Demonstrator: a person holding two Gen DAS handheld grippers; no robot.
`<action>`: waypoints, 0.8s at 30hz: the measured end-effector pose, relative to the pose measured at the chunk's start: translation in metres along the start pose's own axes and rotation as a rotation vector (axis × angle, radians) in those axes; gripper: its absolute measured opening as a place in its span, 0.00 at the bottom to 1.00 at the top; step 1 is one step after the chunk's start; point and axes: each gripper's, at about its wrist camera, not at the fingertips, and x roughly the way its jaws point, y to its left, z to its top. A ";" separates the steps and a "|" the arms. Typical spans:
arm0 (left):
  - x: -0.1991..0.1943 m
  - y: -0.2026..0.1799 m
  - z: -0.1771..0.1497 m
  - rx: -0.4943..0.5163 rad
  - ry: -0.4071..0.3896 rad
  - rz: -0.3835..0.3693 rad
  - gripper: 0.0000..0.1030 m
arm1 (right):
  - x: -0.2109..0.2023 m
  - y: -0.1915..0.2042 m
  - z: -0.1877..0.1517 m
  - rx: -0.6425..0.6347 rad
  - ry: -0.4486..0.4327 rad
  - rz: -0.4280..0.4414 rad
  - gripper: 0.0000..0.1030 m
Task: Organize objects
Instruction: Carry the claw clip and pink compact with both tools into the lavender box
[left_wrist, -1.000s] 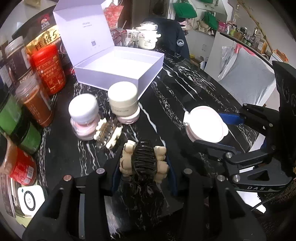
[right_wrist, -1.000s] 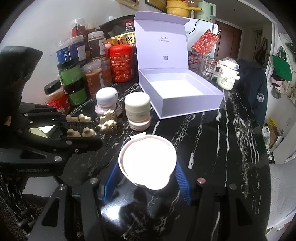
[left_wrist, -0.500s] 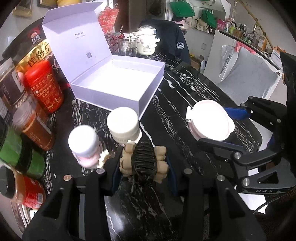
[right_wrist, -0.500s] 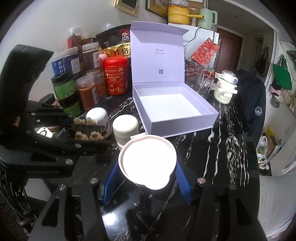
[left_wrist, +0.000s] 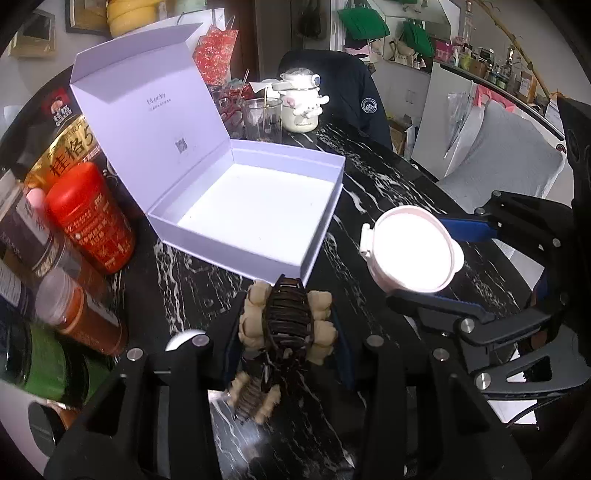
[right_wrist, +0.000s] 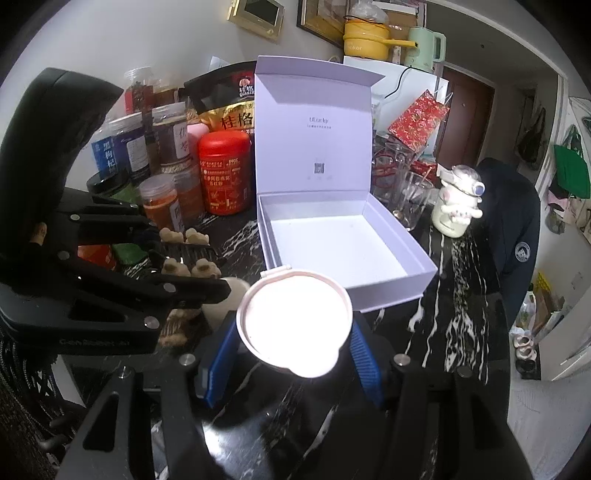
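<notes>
Gripping from left to right: the left gripper (left_wrist: 286, 325) is clamped across a hair clip (left_wrist: 288, 321), the right gripper (right_wrist: 291, 339) across a round case (right_wrist: 293, 325), both raised just short of the open box (left_wrist: 258, 206). The clip looks light, springy; the case rigid, slick, best held across its sides. Only the right view shows 1 more clip (right_wrist: 177, 325) beneath the left gripper.

Left gripper (left_wrist: 287, 325) at lower centre of its own view, fingers closed on a dark hair claw (left_wrist: 290, 317), held level beside the right gripper (right_wrist: 293, 332), at lower centre of the right view, blue pads (right_wrist: 364, 356) clamped on a round pink case (right_wrist: 293, 325).
</notes>
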 end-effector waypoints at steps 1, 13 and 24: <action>0.002 0.002 0.004 0.000 0.001 -0.002 0.39 | 0.002 -0.003 0.003 0.001 -0.002 0.000 0.58; 0.034 0.028 0.043 0.008 0.009 0.023 0.39 | 0.046 -0.030 0.033 0.012 0.015 0.014 0.58; 0.077 0.054 0.069 -0.023 0.048 0.042 0.39 | 0.092 -0.050 0.058 -0.013 0.038 0.013 0.57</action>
